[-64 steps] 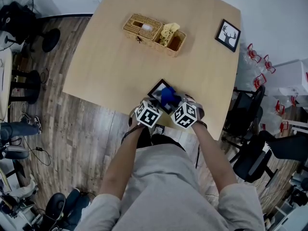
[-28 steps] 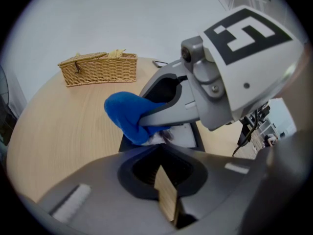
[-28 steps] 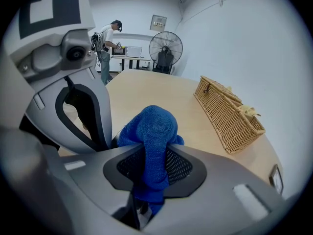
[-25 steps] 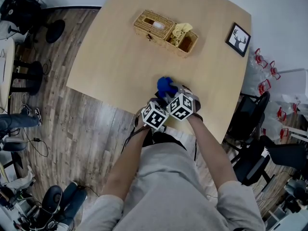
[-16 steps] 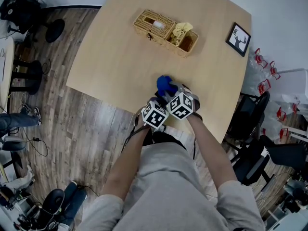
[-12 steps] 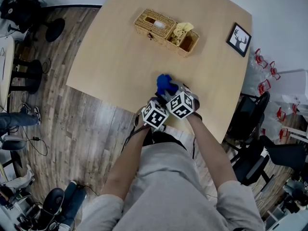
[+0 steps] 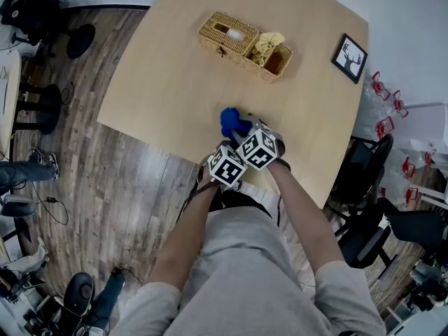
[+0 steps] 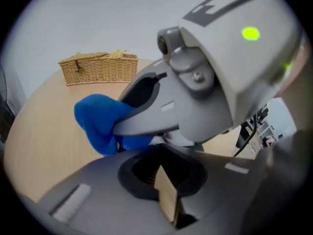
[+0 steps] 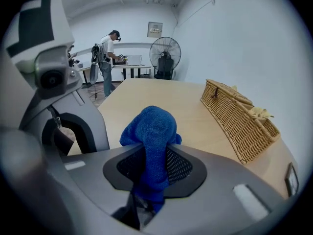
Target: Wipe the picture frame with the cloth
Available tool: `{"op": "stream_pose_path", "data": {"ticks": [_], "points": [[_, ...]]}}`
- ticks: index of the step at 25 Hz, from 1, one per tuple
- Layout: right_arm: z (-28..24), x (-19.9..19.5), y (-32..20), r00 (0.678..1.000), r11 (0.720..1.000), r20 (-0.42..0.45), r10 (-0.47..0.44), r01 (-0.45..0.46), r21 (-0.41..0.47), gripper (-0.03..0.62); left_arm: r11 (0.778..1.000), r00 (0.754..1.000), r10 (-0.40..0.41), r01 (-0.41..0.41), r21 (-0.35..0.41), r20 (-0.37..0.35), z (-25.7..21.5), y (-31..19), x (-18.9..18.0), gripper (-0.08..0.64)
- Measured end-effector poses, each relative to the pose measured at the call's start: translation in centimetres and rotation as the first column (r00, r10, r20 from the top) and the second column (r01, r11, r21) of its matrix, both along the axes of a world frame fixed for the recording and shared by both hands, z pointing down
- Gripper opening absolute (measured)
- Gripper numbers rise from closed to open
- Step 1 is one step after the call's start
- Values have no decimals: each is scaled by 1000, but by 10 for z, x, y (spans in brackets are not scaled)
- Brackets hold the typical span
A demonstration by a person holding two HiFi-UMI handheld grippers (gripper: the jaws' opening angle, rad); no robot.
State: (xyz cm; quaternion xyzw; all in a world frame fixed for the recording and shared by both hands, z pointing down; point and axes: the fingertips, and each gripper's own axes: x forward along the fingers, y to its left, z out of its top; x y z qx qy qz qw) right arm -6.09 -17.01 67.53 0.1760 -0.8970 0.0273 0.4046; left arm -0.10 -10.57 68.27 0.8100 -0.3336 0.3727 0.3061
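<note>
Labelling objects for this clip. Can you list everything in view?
table: 1, light wood, centre
wicker basket: 1, tan, table's far side
deer picture: 1, black-framed, table's far right corner
cloth: 1, blue, held over table's near side
picture frame: 1, tan edge showing, held close to cloth
fan: 1, black, background floor
bystander: 1, background desk
left gripper: 1, grey, shut on picture frame
right gripper: 1, grey, shut on cloth

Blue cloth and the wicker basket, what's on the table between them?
Nothing: in the head view, only bare tabletop lies between the blue cloth and the wicker basket.
</note>
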Motion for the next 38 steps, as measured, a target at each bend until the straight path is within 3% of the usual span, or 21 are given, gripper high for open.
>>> {"op": "stream_pose_path", "data": {"ticks": [5,13,19,22,28,38], "points": [[3,-6,13,997,996,9,-83,83,-31,94,1000,1000,5,-5,2,-13,-1,0,-1,52],[2,-7,29,971,962,23,-238,239,-135,94,1000,1000,20,-20,1,4,2,2,-1,52],[0,7,36,961,944,22,-276,275,-183,91,1000,1000,25,-25,3,0,1,3,-2,51],[5,23,41,965,947,0,-263,258,-192,87,1000,1000,30,-30,6,2,1,3,-2,52],[6,36,42,991,975,9,-137,136,-175,87,998,998,59,-60,21,31,2,2,-1,52],[6,58,53,1000,986,-16,-25,22,-165,89,998,998,59,-60,19,38,1,3,-2,52]]}}
